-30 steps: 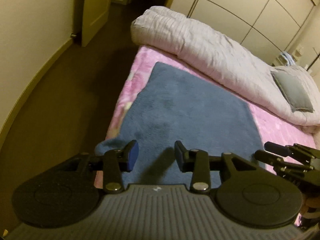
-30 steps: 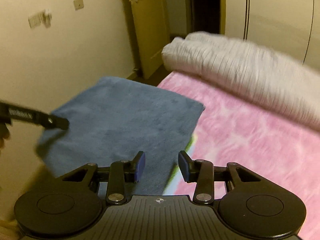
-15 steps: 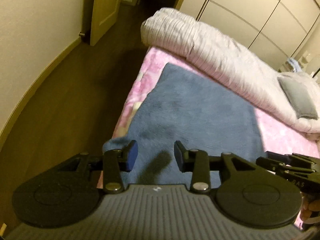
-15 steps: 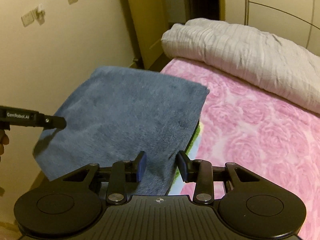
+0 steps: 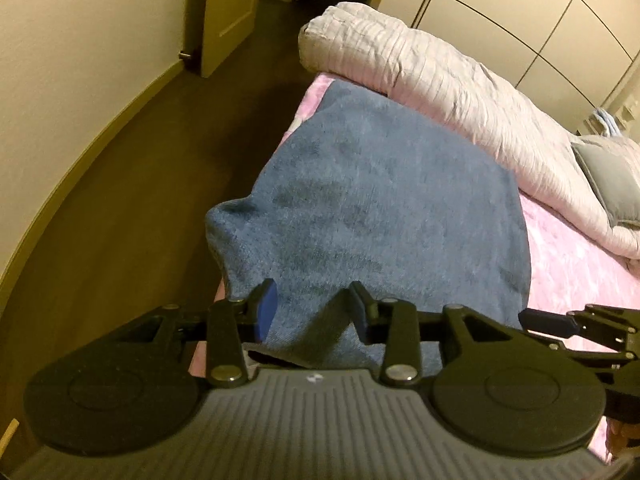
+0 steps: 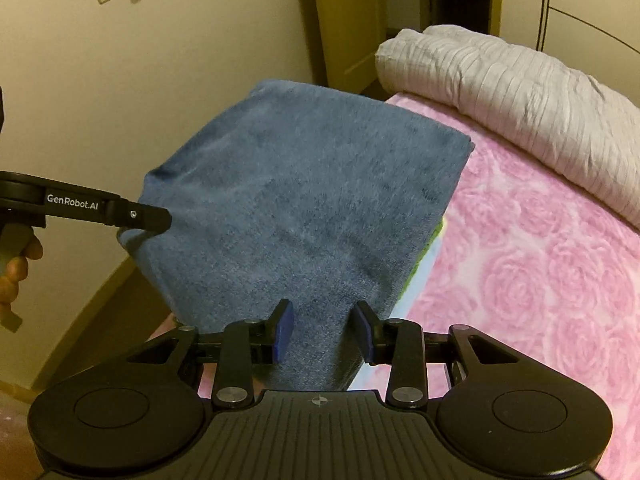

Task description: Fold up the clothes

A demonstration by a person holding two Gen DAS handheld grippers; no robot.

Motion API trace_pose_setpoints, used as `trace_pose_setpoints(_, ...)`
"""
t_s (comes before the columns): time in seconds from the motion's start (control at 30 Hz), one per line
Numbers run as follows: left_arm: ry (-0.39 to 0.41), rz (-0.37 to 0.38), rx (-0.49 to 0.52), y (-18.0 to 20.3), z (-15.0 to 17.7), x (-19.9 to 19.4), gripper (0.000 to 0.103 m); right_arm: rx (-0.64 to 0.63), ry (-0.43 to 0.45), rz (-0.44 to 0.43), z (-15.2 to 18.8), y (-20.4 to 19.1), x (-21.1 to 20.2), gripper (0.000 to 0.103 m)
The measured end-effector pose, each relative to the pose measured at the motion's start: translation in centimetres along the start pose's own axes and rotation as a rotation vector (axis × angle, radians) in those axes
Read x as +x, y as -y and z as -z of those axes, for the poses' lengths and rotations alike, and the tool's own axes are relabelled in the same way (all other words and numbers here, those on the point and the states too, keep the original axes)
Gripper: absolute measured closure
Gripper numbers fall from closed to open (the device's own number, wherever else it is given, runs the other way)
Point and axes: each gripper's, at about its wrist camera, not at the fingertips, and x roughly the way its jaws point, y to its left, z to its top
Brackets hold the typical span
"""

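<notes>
Towel (image 5: pixel 372 216) blue, lies on pink bed (image 6: pixel 540 260), near edge raised toward grippers. Left gripper (image 5: pixel 310 308) and right gripper (image 6: pixel 322 330) part open, cloth between jaws (real pinch? can't tell). Risk: thick pile slips out, corner drops off bedside.

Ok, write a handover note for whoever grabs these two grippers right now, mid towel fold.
Left gripper: closed on the blue towel at its near left end, cloth bunched between the pads.
Right gripper: closed on the near right end the same way.
Towel: near edge lifted off the pink bed sheet; far edge looks down on the bed beside the rolled white duvet.
Done: near edge picked up.
Left: probably carry it over to the far edge, lay it down, release, then fold again.
</notes>
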Motion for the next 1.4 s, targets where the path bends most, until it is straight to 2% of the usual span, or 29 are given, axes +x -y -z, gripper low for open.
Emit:
trace_pose_setpoints(0.13,-0.008,-0.010,-0.028,0.4,0.4,-1.5,0.068,0.041,0.015,-0.029,0.4,0.2,-2.1,0.065)
trace_pose_setpoints(0.27,-0.034,-0.040,-0.064,1.0,1.7,-3.9,0.065,0.092,-0.034,-0.017,1.6,0.3,-3.5,0.065)
trace_pose_setpoints(0.37,-0.044,-0.076,-0.051,2.6,2.4,-5.6,0.064,0.127,-0.057,-0.011,2.4,0.4,-4.6,0.065)
trace_pose_setpoints(0.43,-0.035,-0.090,-0.034,3.9,2.7,-7.0,0.056,0.151,-0.047,-0.009,2.7,0.4,-5.9,0.065)
trace_pose_setpoints(0.53,-0.021,-0.103,-0.017,5.8,3.2,-9.1,0.053,0.200,-0.029,0.013,2.8,0.3,-8.3,0.064)
trace_pose_setpoints(0.67,-0.009,-0.163,0.002,8.7,4.0,-11.6,0.050,0.197,0.017,0.004,2.6,0.3,-11.7,0.060)
trace_pose_setpoints(0.93,0.069,-0.353,0.023,15.7,6.9,-15.4,0.047,0.019,0.077,0.046,3.1,0.5,-16.8,0.053)
trace_pose_setpoints(1.07,0.143,-0.397,-0.069,19.0,8.6,-17.3,0.047,-0.073,0.094,0.040,3.8,1.7,-19.2,0.052)
trace_pose_setpoints(1.2,0.203,-0.388,-0.171,22.5,10.8,-19.1,0.047,-0.143,0.125,0.000,4.9,3.8,-22.1,0.052)
trace_pose_setpoints(1.3,0.213,-0.385,-0.250,24.7,12.7,-20.0,0.048,-0.177,0.121,-0.035,5.9,5.7,-23.7,0.051)
trace_pose_setpoints(1.4,0.204,-0.426,-0.265,27.0,14.6,-20.3,0.049,-0.232,0.107,-0.061,7.4,7.2,-25.1,0.051)
